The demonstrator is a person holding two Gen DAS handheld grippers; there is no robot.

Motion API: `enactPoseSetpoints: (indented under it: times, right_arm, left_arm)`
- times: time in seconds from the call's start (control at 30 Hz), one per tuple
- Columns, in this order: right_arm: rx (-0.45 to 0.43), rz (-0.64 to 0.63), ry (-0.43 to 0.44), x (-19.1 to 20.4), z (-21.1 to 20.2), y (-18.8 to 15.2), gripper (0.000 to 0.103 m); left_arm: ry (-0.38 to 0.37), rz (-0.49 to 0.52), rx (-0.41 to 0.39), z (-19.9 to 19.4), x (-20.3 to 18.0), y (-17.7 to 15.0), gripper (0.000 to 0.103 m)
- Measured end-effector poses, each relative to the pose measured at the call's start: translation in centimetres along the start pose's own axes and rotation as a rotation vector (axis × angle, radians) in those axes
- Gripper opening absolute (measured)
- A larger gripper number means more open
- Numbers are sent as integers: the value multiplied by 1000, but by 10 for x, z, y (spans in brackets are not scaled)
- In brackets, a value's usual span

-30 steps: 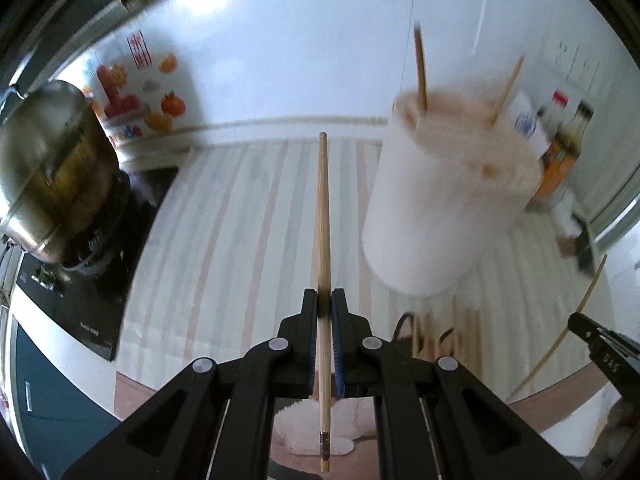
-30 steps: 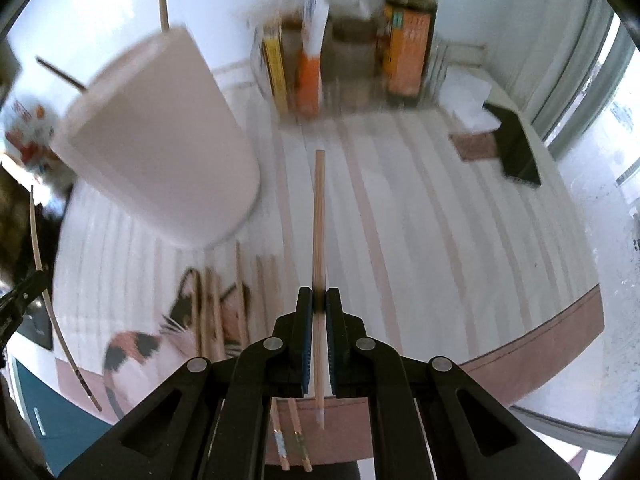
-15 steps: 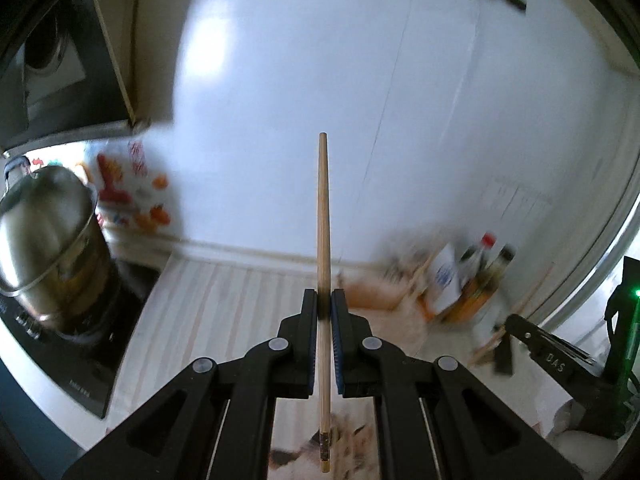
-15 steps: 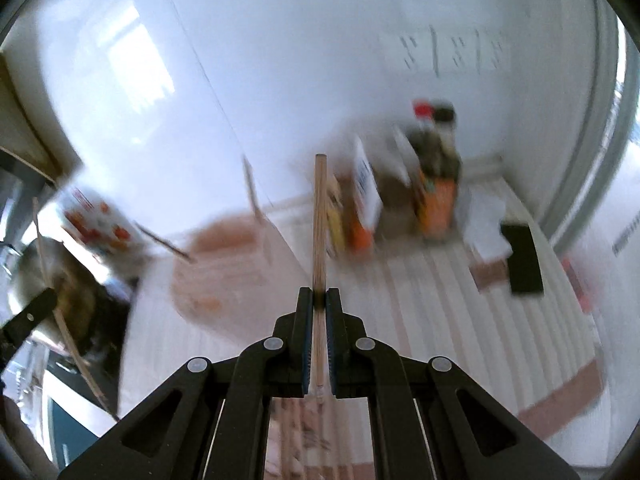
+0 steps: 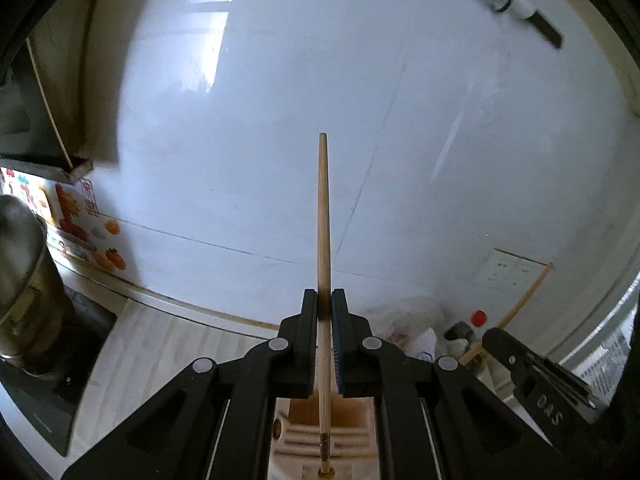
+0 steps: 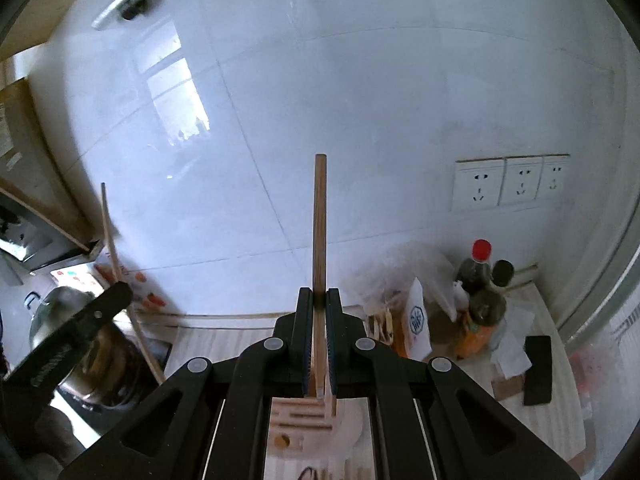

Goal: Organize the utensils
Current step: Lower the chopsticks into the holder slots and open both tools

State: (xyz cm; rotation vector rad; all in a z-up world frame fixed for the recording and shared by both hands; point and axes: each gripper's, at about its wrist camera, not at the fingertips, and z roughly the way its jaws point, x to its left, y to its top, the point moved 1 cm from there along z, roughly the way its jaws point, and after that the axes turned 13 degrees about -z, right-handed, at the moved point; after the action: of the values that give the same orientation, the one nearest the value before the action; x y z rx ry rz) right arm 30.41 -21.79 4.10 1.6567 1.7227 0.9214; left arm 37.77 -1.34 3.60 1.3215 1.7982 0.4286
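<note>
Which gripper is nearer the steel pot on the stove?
Left. The left gripper, clamping a chopstick, appears beside the steel pot in the right wrist view; the right gripper is farther, toward the bottles.

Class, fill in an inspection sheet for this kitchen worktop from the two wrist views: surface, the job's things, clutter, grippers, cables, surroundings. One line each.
Surface: striped counter, partly covered.
Job's things: one chopstick in the left gripper, another chopstick in the right; slotted holder directly below both.
Clutter: bottles, carton, plastic bag, black block and papers at the counter's right end.
Grippers: left gripper and right gripper, jaws shut on their chopsticks, raised above the holder.
Cables: nothing seen.
Surroundings: white tiled wall, three sockets, steel pot on the hob.
</note>
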Motion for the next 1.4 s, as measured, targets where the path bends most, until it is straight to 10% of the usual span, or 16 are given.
enactPoseSetpoints:
  times: [0.73,1.4]
  right_arm:
    - [89,81,30,-16,92,-36,7]
    - [170,73,84,-17,99,-50,7]
  left_arm:
    - [108,74,-28,95,11,-39,4]
    - [85,193,89,60,16,-66,9]
